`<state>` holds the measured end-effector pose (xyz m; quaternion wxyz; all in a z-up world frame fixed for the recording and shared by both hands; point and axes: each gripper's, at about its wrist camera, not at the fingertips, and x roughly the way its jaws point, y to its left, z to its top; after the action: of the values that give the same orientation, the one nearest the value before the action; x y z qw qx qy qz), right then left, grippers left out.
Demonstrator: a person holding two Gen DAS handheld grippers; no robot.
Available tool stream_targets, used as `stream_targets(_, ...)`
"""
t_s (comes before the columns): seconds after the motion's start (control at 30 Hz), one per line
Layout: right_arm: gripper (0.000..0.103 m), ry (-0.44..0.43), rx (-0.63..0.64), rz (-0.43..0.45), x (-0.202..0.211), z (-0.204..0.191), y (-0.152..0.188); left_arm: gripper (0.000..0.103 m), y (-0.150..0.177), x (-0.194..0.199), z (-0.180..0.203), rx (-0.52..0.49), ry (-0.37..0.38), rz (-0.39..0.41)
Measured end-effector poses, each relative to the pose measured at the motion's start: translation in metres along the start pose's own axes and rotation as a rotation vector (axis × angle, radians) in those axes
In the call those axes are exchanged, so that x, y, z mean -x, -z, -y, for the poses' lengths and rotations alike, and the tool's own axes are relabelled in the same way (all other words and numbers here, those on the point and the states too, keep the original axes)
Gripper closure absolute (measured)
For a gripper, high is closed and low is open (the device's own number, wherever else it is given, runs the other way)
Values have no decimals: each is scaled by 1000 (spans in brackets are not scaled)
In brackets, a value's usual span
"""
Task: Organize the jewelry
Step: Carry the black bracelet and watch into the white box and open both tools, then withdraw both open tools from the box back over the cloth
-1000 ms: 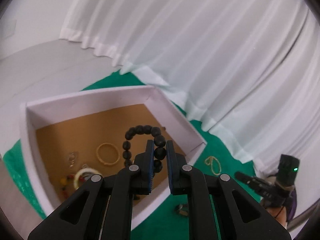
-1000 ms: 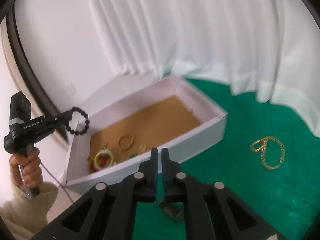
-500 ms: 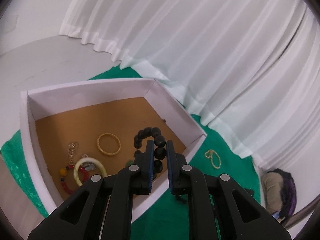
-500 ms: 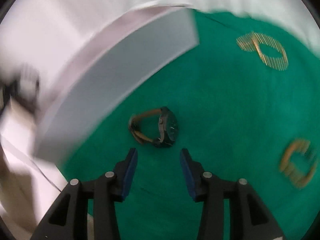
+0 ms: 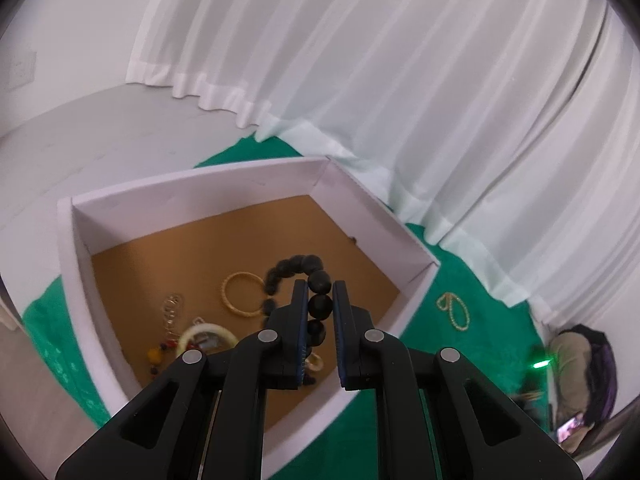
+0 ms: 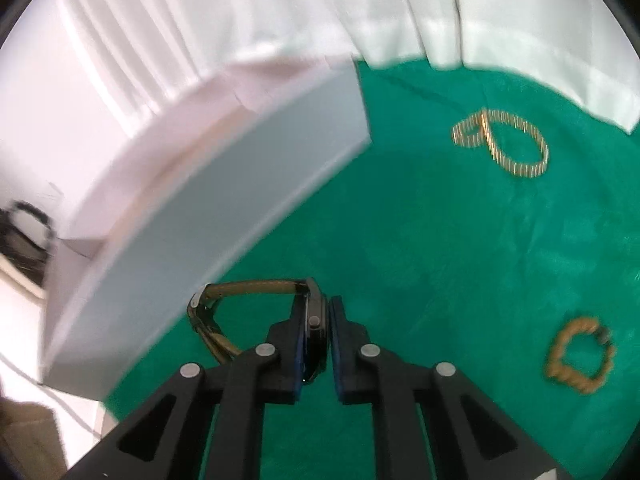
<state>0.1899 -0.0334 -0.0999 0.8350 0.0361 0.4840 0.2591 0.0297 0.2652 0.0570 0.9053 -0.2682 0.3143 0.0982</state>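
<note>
Left wrist view: my left tool (image 5: 320, 304) clamps the black bead bracelet (image 5: 298, 280), looping toward 11 o'clock above the box (image 5: 76, 280). My right tool (image 6: 316, 320) grips the watch (image 6: 314, 320), strap trailing toward 9 o'clock.

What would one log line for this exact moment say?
left gripper: shut on black bead bracelet above white box | right gripper: shut on watch over green cloth | outside box: two gold bracelets

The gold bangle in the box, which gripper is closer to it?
Left. The left gripper hovers above the gold bangle, holding black beads; the right gripper is outside the box, on the watch.
</note>
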Motion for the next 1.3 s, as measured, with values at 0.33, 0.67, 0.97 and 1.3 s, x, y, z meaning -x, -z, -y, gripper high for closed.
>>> stream_targets(0.33, 92, -111, 331, 76, 21, -118, -90, 93, -4, -55, -9, 16, -74, -114)
stream_targets(0.67, 36, -42, 298, -114, -62, -141, -96, 50, 10, -108, -11, 14, -163, -244)
stream_targets(0.97, 33, -100, 290, 34, 4, -122, -74, 16, 18, -76, -7, 0, -253, -140)
stream_targets(1.3, 33, 115, 248, 165, 55, -12, 3, 9, 42, -49, 79, -182, -175, -67)
